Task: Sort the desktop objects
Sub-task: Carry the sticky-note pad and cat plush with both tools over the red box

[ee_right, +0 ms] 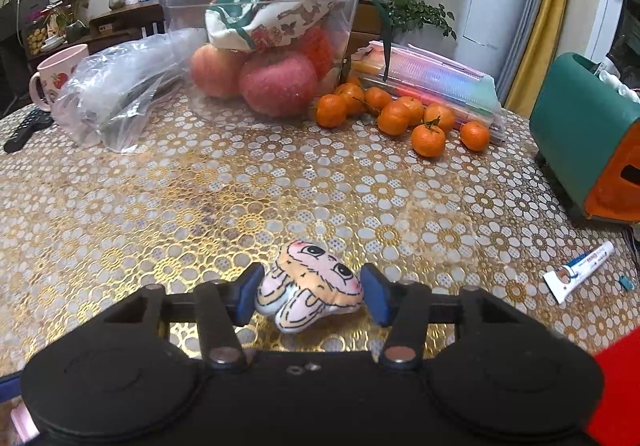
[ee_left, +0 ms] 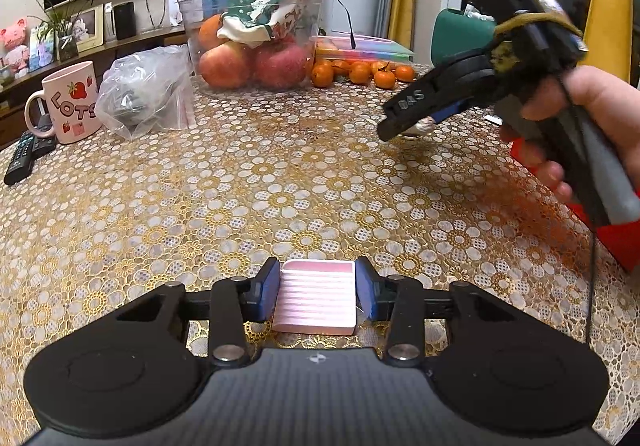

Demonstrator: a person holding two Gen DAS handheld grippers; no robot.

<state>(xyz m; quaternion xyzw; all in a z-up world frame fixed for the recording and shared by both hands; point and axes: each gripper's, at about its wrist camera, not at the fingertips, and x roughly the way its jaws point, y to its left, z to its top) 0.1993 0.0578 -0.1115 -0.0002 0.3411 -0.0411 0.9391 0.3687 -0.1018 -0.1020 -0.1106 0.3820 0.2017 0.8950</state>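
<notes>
left gripper (ee_left: 316, 288): clamped on pink ridged block (ee_left: 316, 300), bottom centre of its view, on the tablecloth (ee_left: 240, 186) | right gripper (ee_right: 312, 292): pads pressed on plush rabbit toy (ee_right: 310, 286), bottom centre of its view | mug (ee_left: 70, 102): upper left

Left gripper (ee_left: 316, 292): black linkage arms, blue pads, silver pivot screws, carbon-weave body; right gripper (ee_right: 310, 294): same build, white "04S" marking, green LED, thin black cable, grey handle.
</notes>
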